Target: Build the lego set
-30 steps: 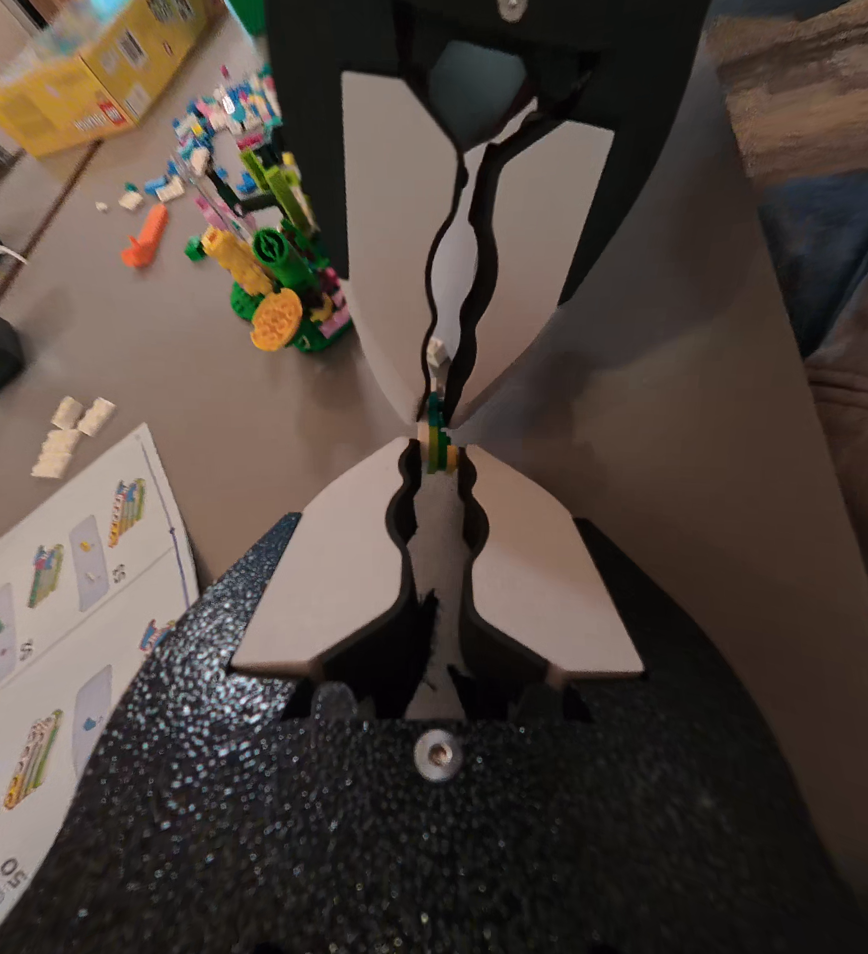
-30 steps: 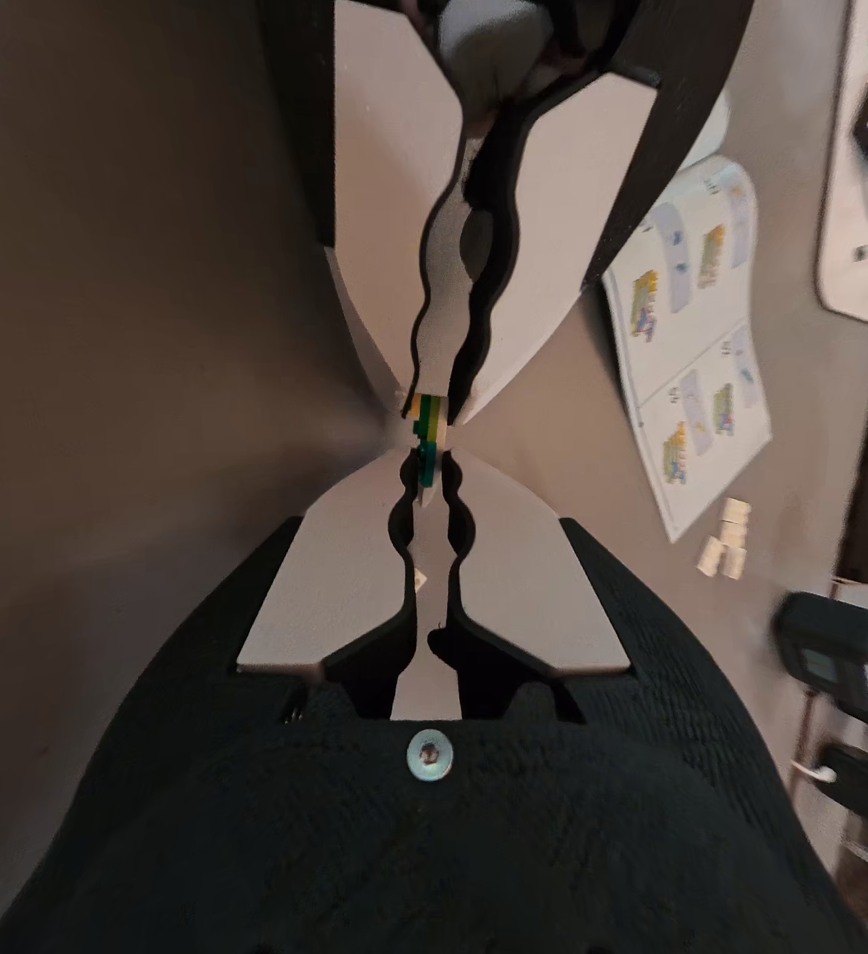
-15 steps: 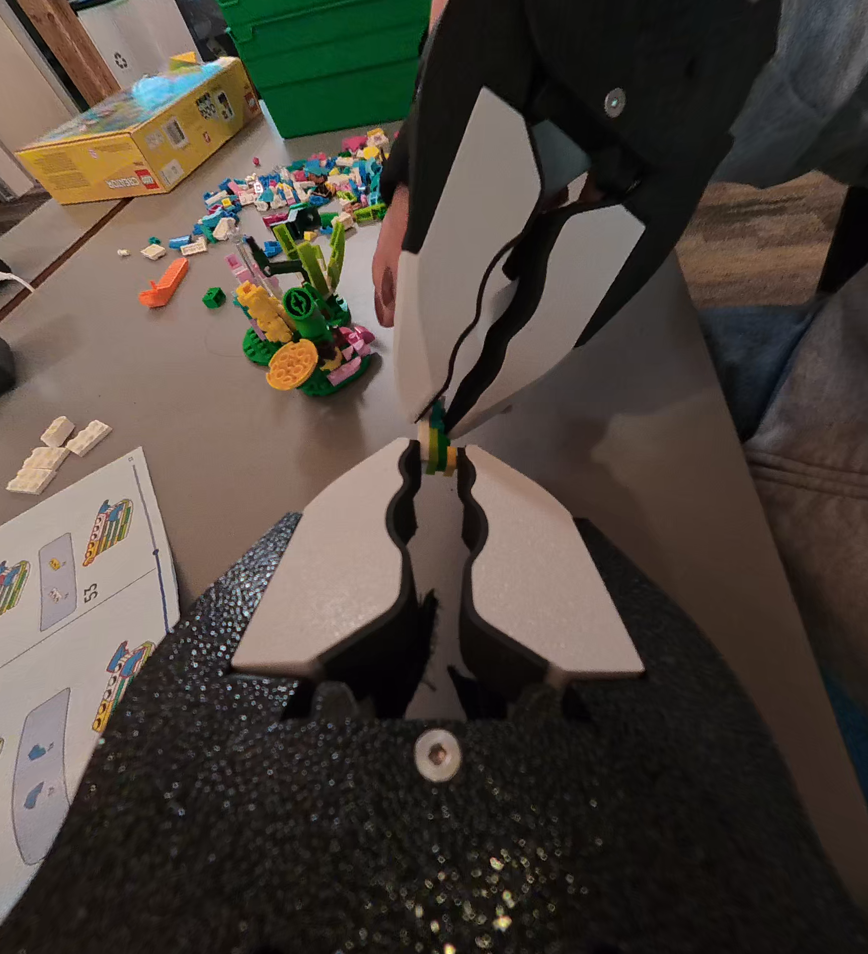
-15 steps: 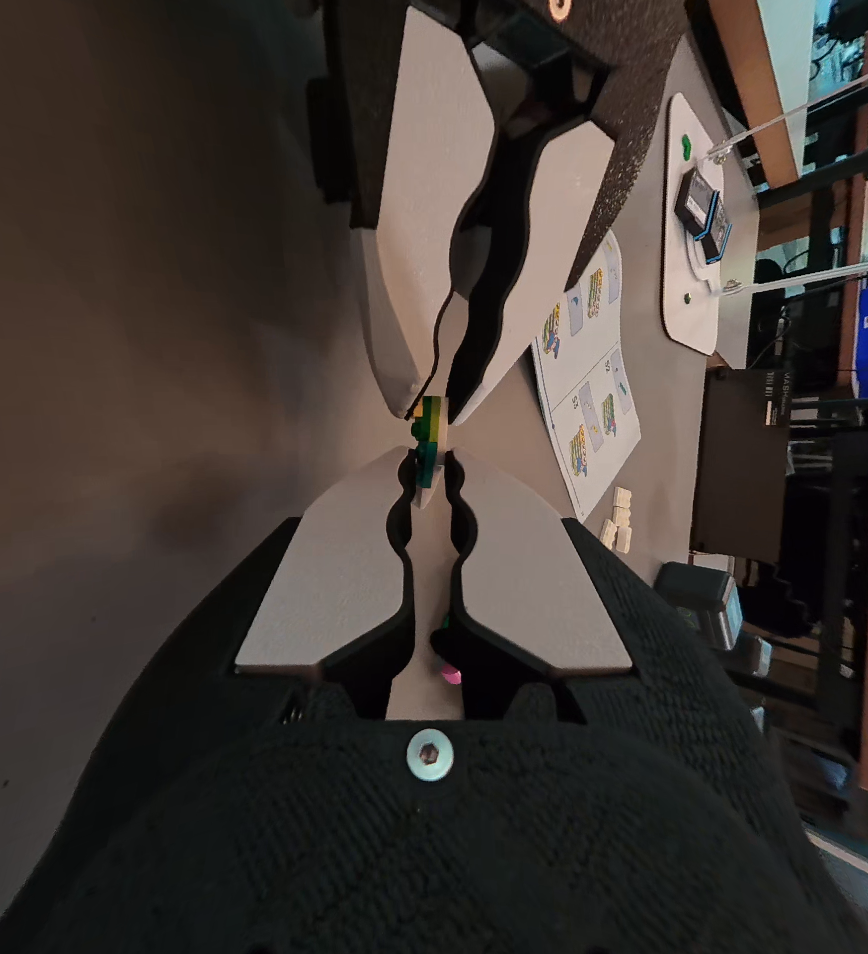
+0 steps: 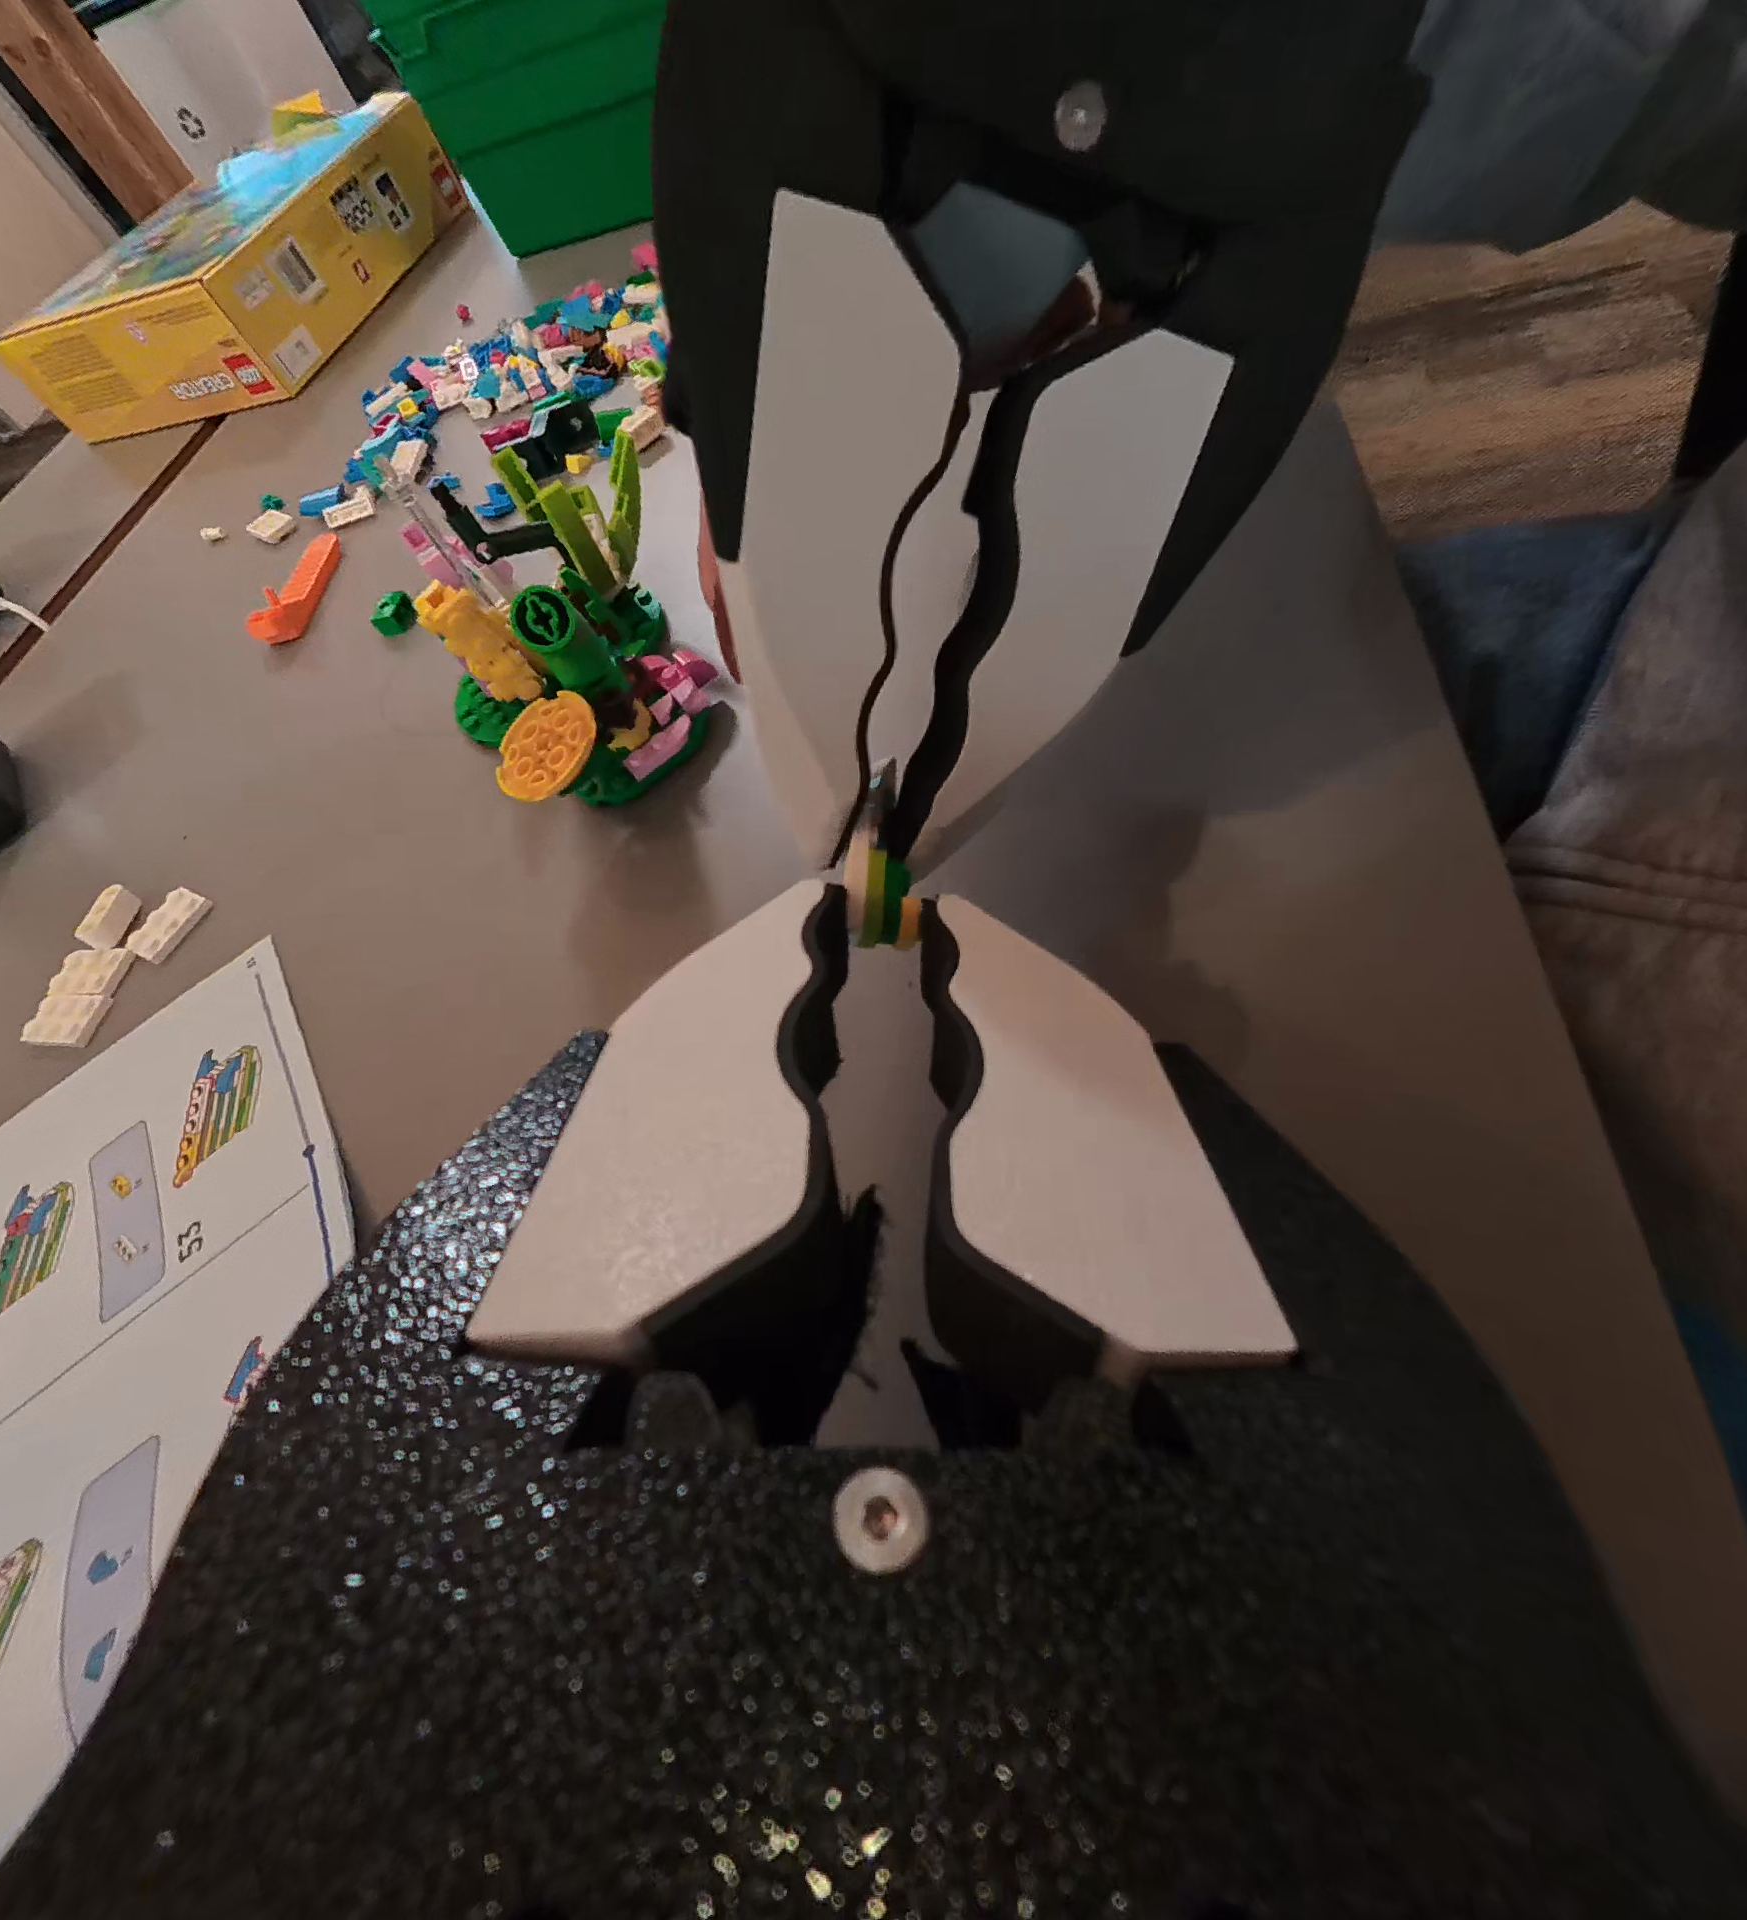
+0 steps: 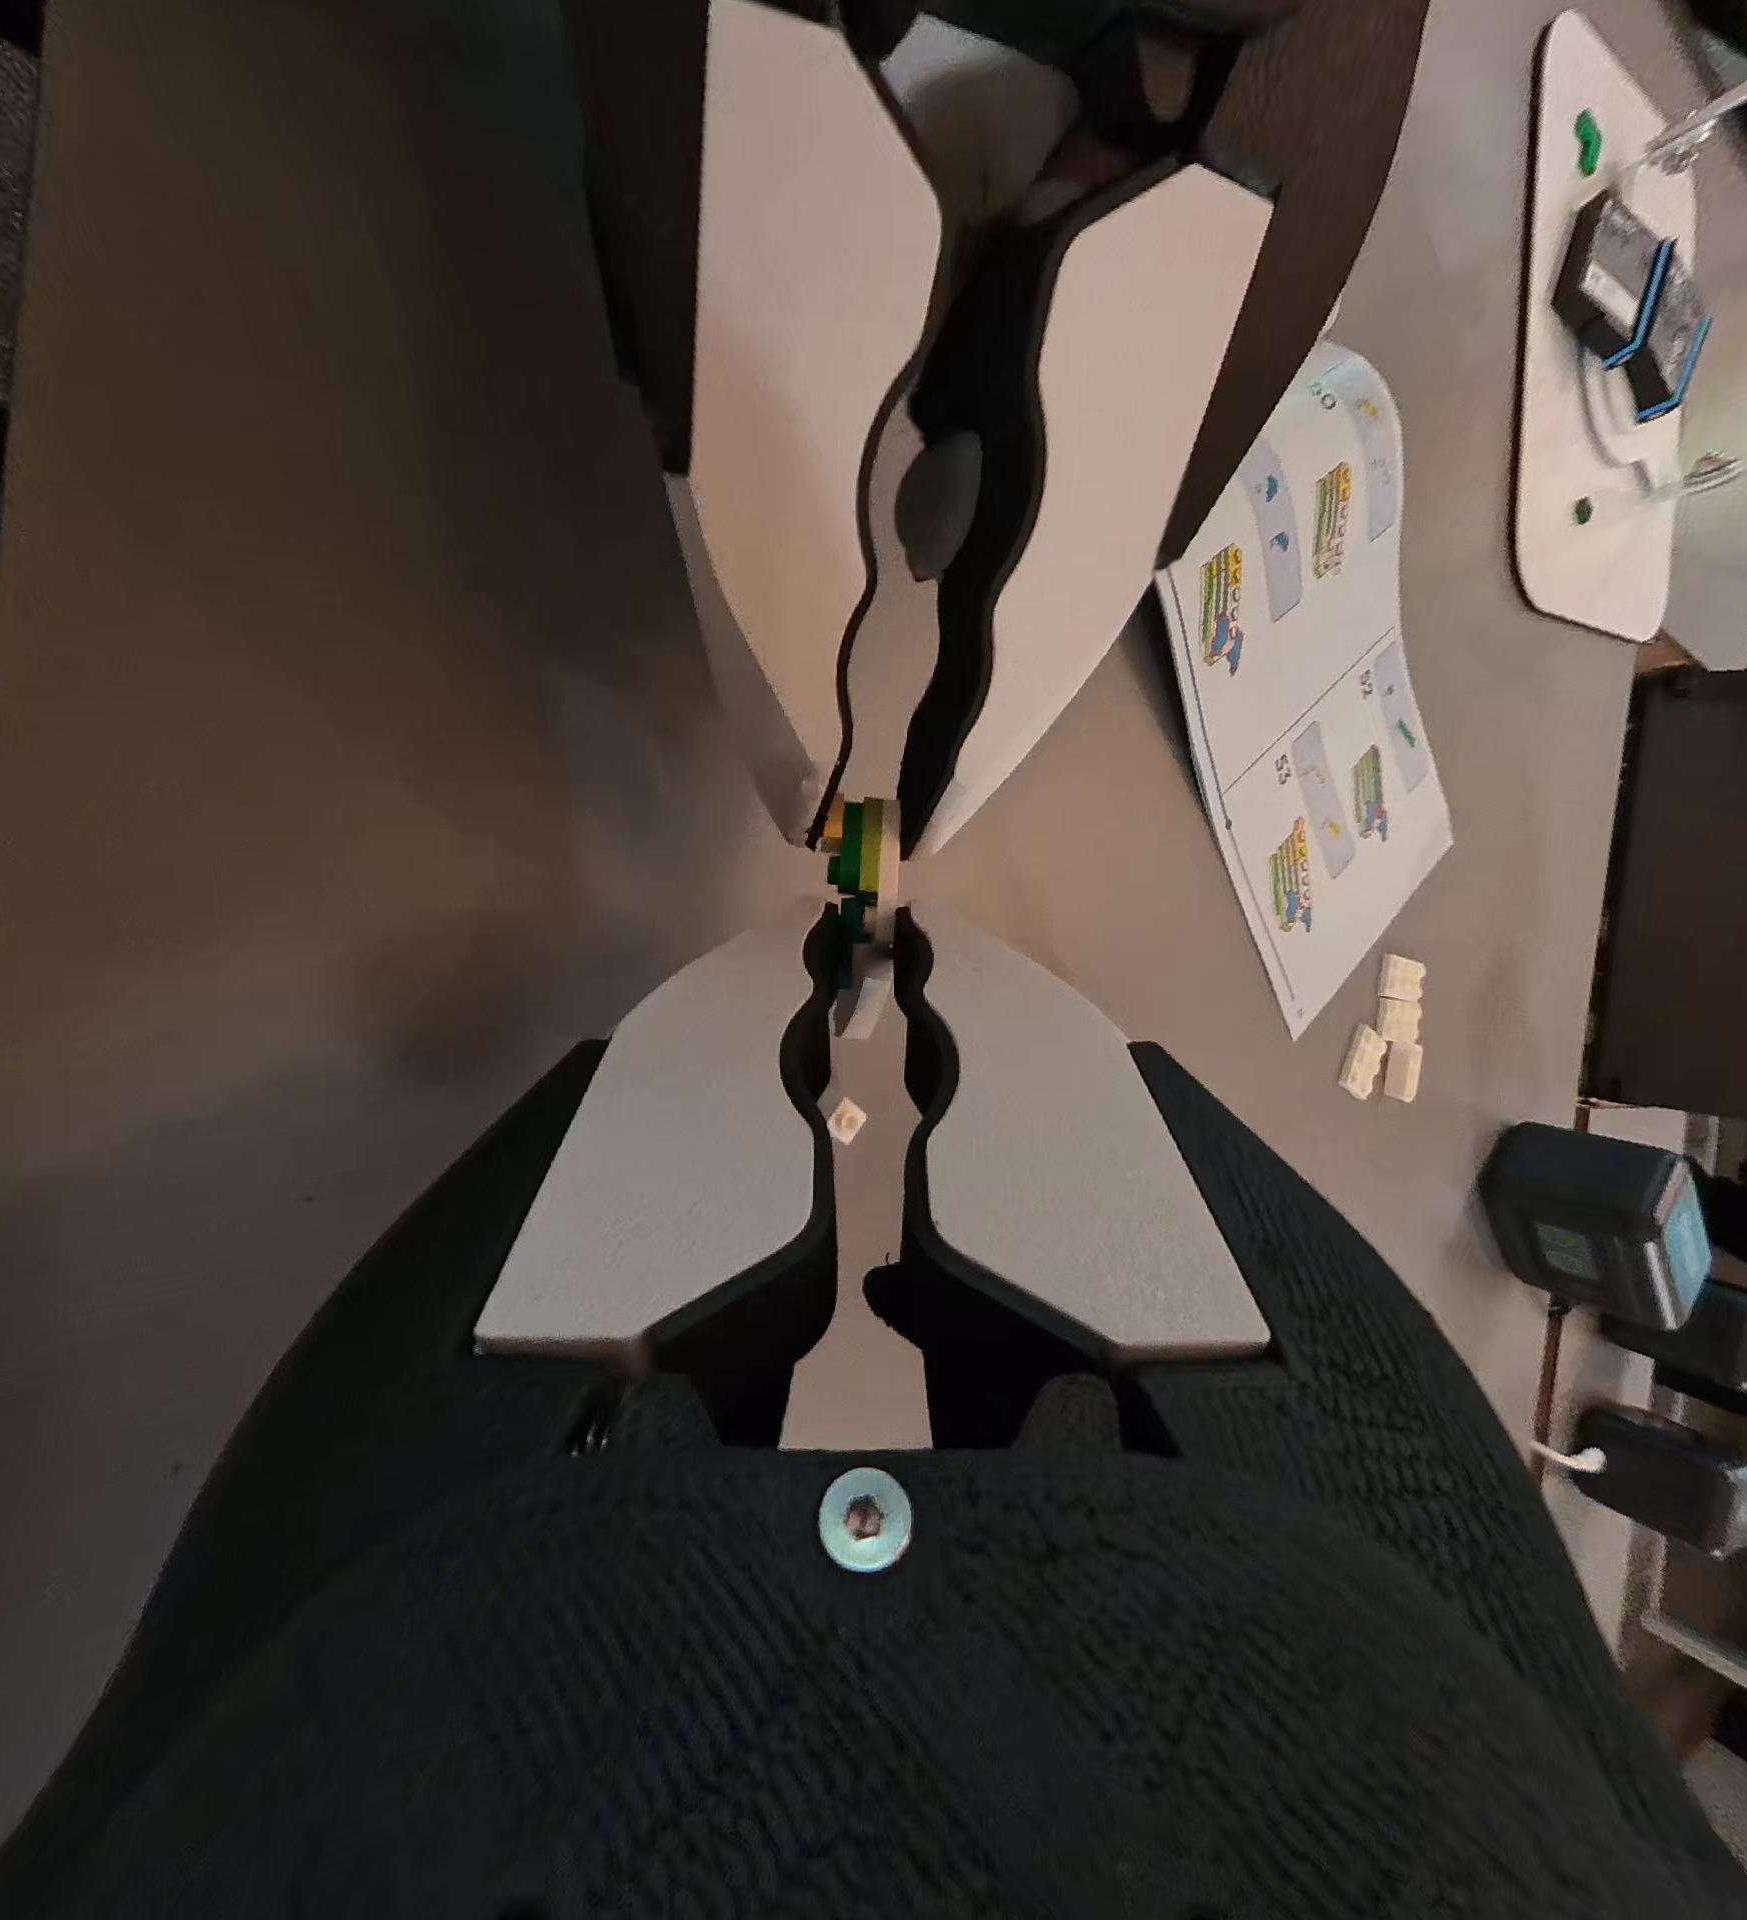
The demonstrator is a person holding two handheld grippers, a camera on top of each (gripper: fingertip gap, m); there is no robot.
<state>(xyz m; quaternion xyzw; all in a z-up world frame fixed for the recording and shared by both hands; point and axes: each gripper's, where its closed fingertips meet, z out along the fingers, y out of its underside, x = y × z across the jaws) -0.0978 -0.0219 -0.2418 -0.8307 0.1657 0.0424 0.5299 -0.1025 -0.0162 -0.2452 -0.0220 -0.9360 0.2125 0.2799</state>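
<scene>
Since a half-second back: my right gripper (image 5: 874, 831) has swung from a tilt to square opposite my left gripper (image 5: 884, 914); brick stack (image 5: 884, 899) unmoved between us.

Item: brick stack, small, layered cream, lime, green, yellow, with a teal and white end. Location: held in the air above the grey surface (image 5: 277, 831), tip to tip. Left jaws pinching the layered end; right jaws pinching the teal-white end (image 6: 864, 961). Handling, by my estimate: light, rigid, slick; layers may pop apart, so I grip across the flat faces.

Nearby: flower model (image 5: 557, 665), booklet (image 5: 121, 1195), white bricks (image 5: 110, 961).
</scene>
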